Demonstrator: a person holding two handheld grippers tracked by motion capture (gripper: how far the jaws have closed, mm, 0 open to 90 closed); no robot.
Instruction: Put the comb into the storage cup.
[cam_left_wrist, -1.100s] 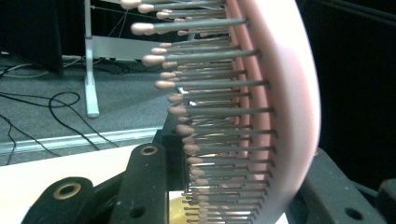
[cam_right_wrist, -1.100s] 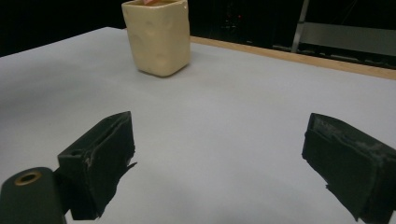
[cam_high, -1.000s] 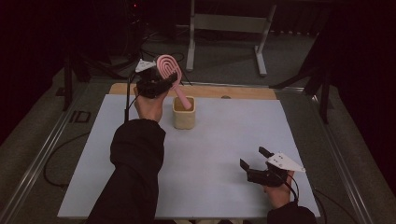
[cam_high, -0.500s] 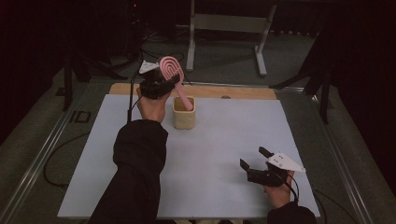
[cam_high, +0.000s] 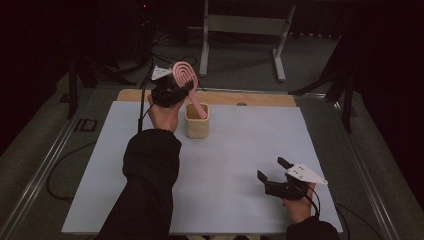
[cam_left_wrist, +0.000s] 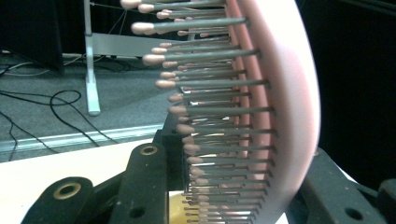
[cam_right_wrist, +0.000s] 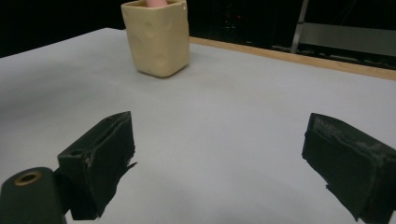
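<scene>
A pink hairbrush (cam_high: 185, 75) leans with its handle down inside a cream cup (cam_high: 197, 122) at the far middle of the white table top (cam_high: 240, 155). My left gripper (cam_high: 175, 90) is shut on the brush head, just above and left of the cup. In the left gripper view the grey bristles with pink tips point left from the pink brush back (cam_left_wrist: 289, 116), between the two black jaws. My right gripper (cam_high: 271, 168) rests low at the front right, open and empty. In the right gripper view its pads (cam_right_wrist: 107, 154) frame bare table, and the cup (cam_right_wrist: 157, 37) stands far off.
A wooden strip (cam_high: 260, 98) runs along the table's far edge. Behind it stands a grey metal frame (cam_high: 240, 25) on the floor, with cables (cam_high: 160, 50) trailing at the far left. Metal rails (cam_high: 45, 170) border the table's sides.
The left gripper and brush have drifted slightly right and down, toward the cup. The right gripper has stayed in place.
</scene>
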